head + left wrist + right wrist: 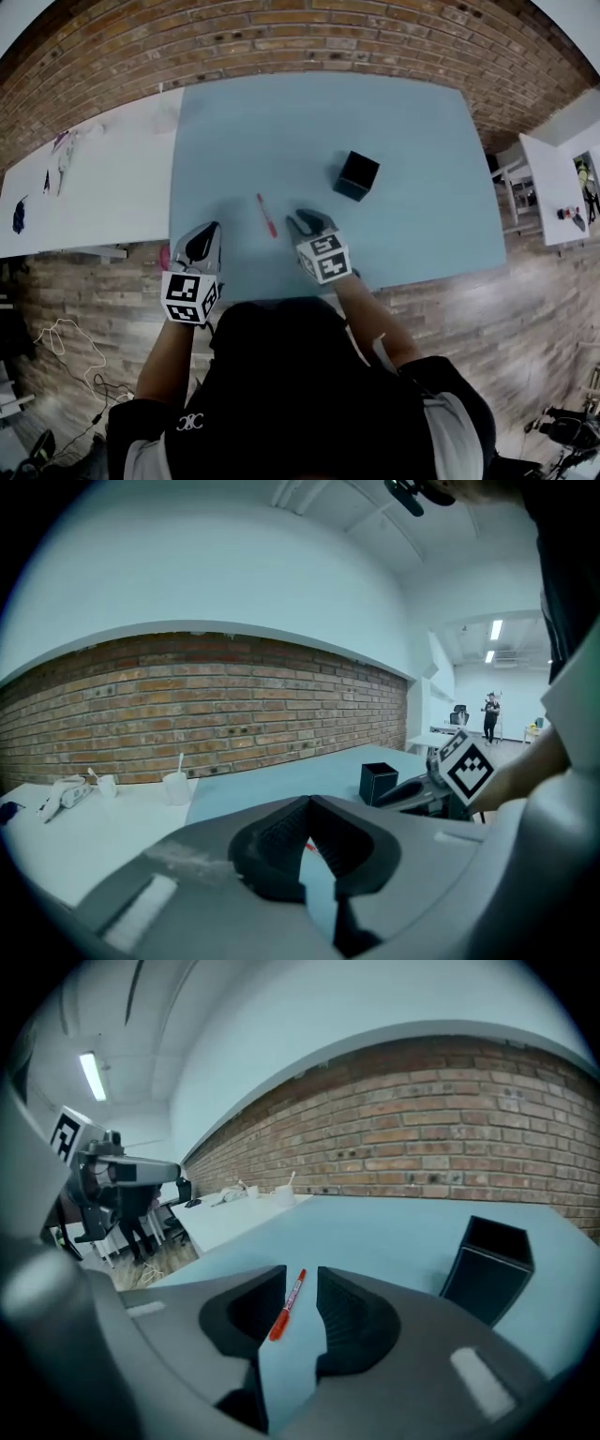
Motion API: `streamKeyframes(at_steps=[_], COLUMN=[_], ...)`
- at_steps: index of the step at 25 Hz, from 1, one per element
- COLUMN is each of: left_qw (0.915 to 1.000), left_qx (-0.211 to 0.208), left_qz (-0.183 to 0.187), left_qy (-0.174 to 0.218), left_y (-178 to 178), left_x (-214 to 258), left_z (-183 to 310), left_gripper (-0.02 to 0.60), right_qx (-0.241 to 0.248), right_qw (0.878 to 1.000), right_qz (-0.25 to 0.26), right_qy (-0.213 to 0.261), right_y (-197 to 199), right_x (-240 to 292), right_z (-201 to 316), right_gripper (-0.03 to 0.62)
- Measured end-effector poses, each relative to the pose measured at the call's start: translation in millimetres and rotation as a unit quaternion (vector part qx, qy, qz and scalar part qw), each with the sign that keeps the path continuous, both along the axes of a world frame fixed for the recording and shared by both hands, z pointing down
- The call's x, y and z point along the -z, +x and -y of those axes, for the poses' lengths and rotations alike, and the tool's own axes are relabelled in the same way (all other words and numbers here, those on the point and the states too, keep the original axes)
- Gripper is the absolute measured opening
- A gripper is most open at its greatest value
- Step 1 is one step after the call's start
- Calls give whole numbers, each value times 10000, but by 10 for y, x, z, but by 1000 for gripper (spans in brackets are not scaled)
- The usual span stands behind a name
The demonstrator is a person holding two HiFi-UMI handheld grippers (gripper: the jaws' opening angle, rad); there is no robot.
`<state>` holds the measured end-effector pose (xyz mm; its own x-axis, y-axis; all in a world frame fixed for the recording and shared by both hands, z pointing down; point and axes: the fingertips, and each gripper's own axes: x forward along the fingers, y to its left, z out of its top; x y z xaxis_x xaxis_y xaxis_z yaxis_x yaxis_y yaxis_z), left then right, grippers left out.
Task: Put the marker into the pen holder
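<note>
1. Even, soft indoor light; the head view is rather dim, with a bluish cast over the table (281,141).
2. Ceiling lamps (495,630) glow bright in the left gripper view; a strip lamp (92,1075) shows in the right gripper view.
3. Shadows are faint and short.
4. Strong fisheye bending curves the brick wall (281,37); both gripper views' corners go black.
5. Nearest foreground is softly blurred.

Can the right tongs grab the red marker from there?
Probably yes. The right tongs are open, and the red marker lies flat on the blue table just ahead of them, with nothing in between.
</note>
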<state>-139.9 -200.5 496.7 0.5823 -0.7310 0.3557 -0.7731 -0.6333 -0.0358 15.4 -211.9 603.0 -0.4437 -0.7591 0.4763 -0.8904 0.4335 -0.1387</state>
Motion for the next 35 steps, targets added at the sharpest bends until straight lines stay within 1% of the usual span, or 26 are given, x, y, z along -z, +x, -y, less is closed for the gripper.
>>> streamKeyframes(at_steps=[4, 8, 13, 16, 19, 22, 25, 27, 29, 33, 35], left_qw=[9997, 9988, 9971, 9970, 9960, 9950, 9950, 9950, 9953, 9952, 9956], left_qx=[186, 361, 415, 470, 571, 636, 547, 511, 507, 479, 469], left_qz=[117, 88, -80, -170, -341, -474, -487, -525, -554, -543, -532], left_qy=[-143, -321, -632, -598, -594, -609, -684, -685, -608, -666, -615], left_y=[-104, -252, -339, -428, -483, -552, -615, -640, -665, -704, -734], left_x=[-115, -206, -306, -370, -405, -440, -480, -487, -495, -499, -514], left_z=[49, 105, 66, 62, 48, 27, 7, 9, 21, 11, 20], left_gripper=[6, 6, 6, 6, 6, 6, 6, 6, 6, 6, 6], right_qx=[271, 479, 548, 482, 372, 364, 211, 131, 98, 152, 69], right_qw=[9978, 9895, 9781, 9746, 9720, 9710, 9700, 9682, 9672, 9672, 9653], right_qz=[-71, -210, -620, -869, -944, -916, -961, -892, -960, -1068, -1124], right_qy=[-595, -1349, -1912, -2007, -2122, -2178, -2224, -2336, -2349, -2300, -2358], right_y=[-308, -632, -683, -676, -628, -674, -663, -668, -642, -657, -634], right_x=[-360, -717, -1035, -1119, -1143, -1146, -1179, -1211, -1241, -1251, -1270], right_z=[285, 382, 404, 447, 473, 461, 465, 427, 409, 428, 414], right_gripper=[147, 172, 176, 176, 176, 175, 166, 144, 115, 115, 115])
